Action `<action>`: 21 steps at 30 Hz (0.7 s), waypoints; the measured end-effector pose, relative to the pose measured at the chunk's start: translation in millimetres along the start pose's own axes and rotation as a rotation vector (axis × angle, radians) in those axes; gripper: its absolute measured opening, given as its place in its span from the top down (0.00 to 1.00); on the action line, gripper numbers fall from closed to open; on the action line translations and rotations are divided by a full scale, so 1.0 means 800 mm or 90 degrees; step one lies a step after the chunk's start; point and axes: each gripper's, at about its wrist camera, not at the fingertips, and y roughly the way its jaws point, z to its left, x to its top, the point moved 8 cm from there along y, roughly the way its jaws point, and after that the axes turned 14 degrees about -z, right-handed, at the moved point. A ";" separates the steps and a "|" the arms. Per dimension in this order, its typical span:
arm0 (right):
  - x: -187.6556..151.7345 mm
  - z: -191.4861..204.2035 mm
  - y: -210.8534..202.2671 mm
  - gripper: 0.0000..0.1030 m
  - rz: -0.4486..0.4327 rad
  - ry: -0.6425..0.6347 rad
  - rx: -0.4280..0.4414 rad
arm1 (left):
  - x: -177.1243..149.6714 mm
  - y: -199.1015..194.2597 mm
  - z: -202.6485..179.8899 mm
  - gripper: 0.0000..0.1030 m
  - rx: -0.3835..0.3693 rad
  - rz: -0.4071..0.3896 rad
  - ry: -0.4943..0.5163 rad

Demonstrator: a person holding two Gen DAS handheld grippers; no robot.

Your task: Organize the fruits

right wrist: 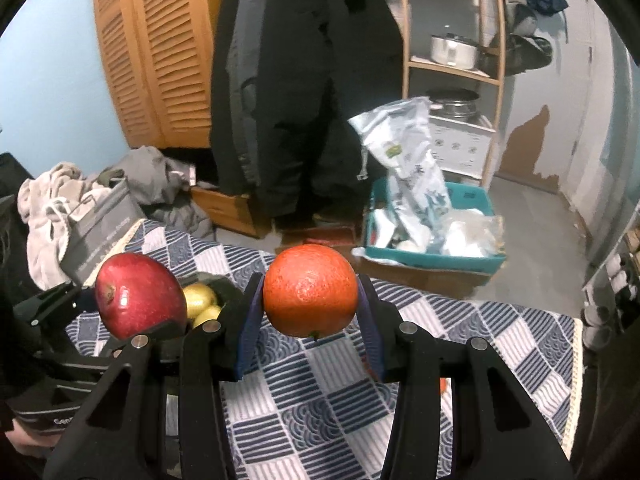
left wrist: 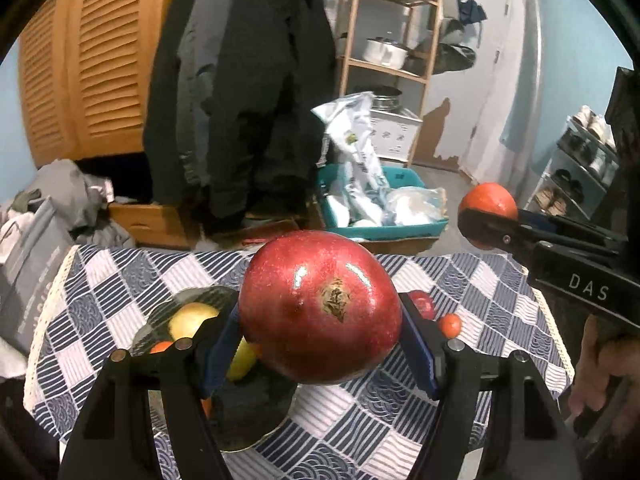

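Both wrist views look forward, close over the checked tablecloth [left wrist: 460,280].

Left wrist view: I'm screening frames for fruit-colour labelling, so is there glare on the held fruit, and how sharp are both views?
Left wrist view: white glints sit on the red fruit in the left gripper, background soft, edges fisheye-bent. Right wrist view: the orange in the right gripper looks matte and fairly sharp; the teal bin is blurred.

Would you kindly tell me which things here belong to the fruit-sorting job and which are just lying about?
Job:
- red apple, held by left gripper
- orange, held by right gripper
- bowl with yellow fruit
- small orange fruit on the tablecloth

Lying about:
- coats
- teal bin
- pot
- clothes pile
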 end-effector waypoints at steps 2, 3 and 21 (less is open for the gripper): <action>-0.002 0.010 0.009 0.57 0.007 -0.003 0.008 | -0.004 0.001 0.014 0.28 0.012 0.004 -0.005; -0.003 0.015 0.012 0.57 0.011 -0.004 0.013 | -0.006 0.002 0.022 0.28 0.018 0.007 -0.009; -0.049 0.093 0.099 0.57 0.101 0.008 0.099 | -0.091 0.039 0.128 0.28 0.097 0.112 -0.077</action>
